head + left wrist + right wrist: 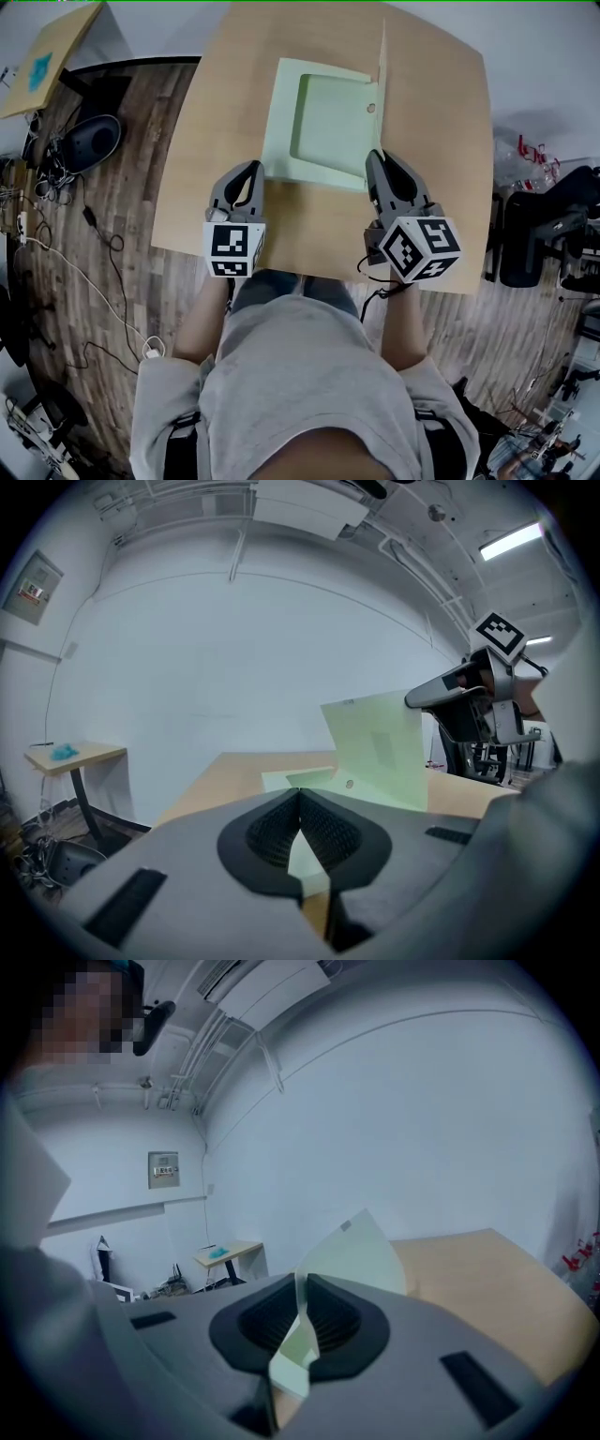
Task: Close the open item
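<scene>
A pale green flat box [281, 122] lies open on the wooden table [441, 141]. Its lid [382, 70] stands upright along the right side, seen edge-on from the head view. My left gripper [253, 167] sits at the box's near left corner, shut, with its tips together [299, 792] and nothing in them. It faces the lid [380, 747]. My right gripper [373, 155] is at the near right corner, by the foot of the lid. Its jaws [302, 1279] stand a narrow slit apart, and the lid [361, 1251] shows through and above the slit. No grip on it shows.
The table's near edge runs just behind both grippers, against the person's body. A small side table [47, 56] and a black chair base [89, 141] stand at the left, with cables on the floor. Black chairs [544, 234] stand at the right.
</scene>
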The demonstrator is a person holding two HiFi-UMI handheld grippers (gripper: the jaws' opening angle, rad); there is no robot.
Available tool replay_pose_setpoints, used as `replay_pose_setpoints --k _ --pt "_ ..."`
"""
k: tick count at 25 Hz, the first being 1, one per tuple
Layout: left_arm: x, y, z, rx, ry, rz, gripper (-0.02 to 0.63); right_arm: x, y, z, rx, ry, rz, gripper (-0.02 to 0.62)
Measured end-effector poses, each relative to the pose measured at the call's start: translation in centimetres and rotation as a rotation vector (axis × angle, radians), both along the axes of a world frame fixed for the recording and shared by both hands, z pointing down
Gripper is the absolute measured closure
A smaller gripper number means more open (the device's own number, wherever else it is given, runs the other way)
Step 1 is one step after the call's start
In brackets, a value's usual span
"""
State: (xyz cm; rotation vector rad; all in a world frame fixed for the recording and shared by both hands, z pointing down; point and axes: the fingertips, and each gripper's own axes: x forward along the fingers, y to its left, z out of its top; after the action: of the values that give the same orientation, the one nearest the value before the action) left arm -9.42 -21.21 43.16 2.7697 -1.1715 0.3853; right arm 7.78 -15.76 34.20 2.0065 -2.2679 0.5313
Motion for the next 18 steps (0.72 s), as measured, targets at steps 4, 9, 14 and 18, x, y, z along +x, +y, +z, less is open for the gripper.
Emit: replay_pose_setpoints --k 4,9,14,18 --pt "-1.1 -0.4 0.2 -0.008 0.003 -0.016 0.591 -2.6 -1.4 1.3 -0.03 0.005 -0.064 0.557" --pt "-2.4 -0.7 0.5 -0.019 0.01 -0.029 0.591 -6.2 -3.2 3.6 -0.083 0.017 -0.148 0.548" --pt "-3.5 -1.1 0.9 -0.033 0.013 -0.042 0.591 -9.1 -4.7 6.6 -0.152 0.05 -0.224 0.543" --pt "-4.4 -1.4 1.3 -0.045 0.014 -0.056 0.591 -11.3 -5.8 9.5 -0.215 0.103 -0.276 0.542"
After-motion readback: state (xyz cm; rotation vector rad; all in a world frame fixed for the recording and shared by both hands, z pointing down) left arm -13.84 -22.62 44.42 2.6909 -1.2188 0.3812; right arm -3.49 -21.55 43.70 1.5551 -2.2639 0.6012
